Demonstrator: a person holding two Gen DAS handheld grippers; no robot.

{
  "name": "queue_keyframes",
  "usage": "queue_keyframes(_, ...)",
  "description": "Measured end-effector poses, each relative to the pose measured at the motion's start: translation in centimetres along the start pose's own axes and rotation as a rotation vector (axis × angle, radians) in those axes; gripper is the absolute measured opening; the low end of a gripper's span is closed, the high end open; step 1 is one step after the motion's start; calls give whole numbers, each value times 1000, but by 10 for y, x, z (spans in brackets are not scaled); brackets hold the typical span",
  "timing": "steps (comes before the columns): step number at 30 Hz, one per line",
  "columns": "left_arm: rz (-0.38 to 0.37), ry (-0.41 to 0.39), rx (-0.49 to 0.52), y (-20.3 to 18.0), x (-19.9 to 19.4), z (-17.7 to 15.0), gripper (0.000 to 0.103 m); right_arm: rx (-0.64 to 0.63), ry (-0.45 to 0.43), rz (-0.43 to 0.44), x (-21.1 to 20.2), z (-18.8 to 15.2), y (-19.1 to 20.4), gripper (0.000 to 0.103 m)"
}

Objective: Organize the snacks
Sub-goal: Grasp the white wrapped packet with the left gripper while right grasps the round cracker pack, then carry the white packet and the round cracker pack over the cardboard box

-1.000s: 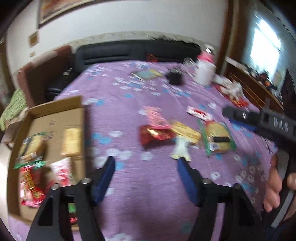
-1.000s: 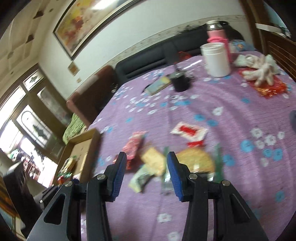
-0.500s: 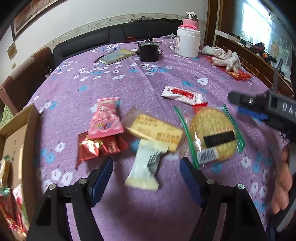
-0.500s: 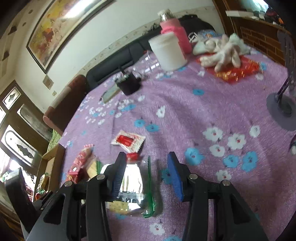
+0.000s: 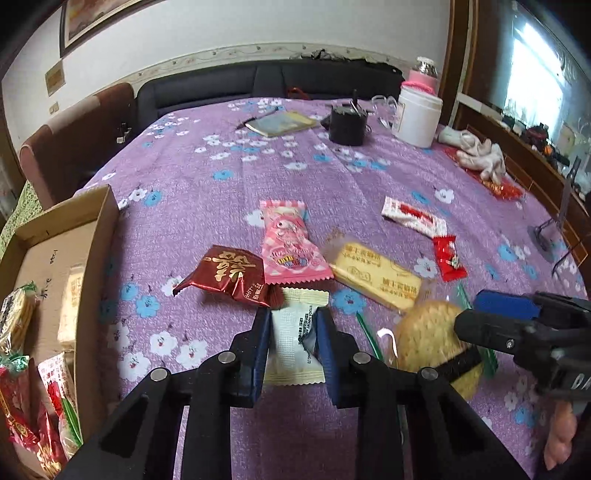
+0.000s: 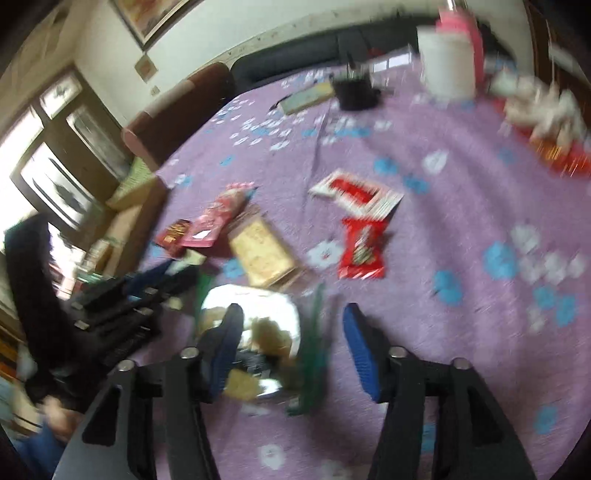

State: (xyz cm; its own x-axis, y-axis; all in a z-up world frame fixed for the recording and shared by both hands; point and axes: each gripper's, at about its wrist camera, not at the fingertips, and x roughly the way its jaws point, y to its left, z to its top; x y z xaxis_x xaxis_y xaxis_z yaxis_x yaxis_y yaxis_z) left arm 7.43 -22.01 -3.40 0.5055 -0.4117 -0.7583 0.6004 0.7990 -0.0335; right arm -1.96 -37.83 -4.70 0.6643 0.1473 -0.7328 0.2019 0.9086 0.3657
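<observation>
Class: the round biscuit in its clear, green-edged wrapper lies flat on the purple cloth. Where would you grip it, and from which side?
Grip the round biscuit pack across its width, coming steeply from above. It lies flat, so nothing else stands proud. The right gripper, jaws opening, straddles it already.

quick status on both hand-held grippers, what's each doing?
Left hand-held gripper: jaws closing on the white snack packet, pads already against its sides.
Right hand-held gripper: jaws opening, straddling the round cracker pack, not gripping it.

Home living room, black sofa (image 5: 266,79), framed painting (image 5: 92,18) on wall, floral purple tablecloth (image 5: 229,177), wooden window frames (image 6: 62,155)
</observation>
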Motion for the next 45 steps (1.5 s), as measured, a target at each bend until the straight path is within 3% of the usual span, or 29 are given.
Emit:
queue_keyframes(2, -14, -21, -20, 5, -5, 1, 27, -39, -24, -11, -3, -2, 6, 75)
queue_keyframes(4, -17, -36, -34, 9, -8, 3, 27, -57, -42, 40, -6, -2, 12, 88)
queue_keyframes(8, 1, -58, -67, 20, -11, 6, 27, -133, -18, 63, 0, -9, 29, 96)
queue_keyframes(15, 18, -76, -40, 17, -13, 6, 27, -317, 43, -43, 21, -24, 58, 97)
queue_keyframes(20, 37, -91, -14, 12, -15, 5, 27, -334, 38, -71, 26, -26, 60, 97)
queue_keyframes(23, 38, -90, -16, 13, -15, 5, 27, -284, 56, -30, 29, -26, 53, 96)
queue_keyframes(28, 46, -96, -7, 11, -15, 5, 27, -266, 45, -54, 24, -25, 51, 76)
queue_keyframes(35, 52, -105, 12, 7, -16, 4, 27, -240, 24, -46, 17, -21, 46, 74)
queue_keyframes(45, 79, -122, 57, -4, -16, 2, 27, -92, -122, -44, -10, -6, 22, 74)
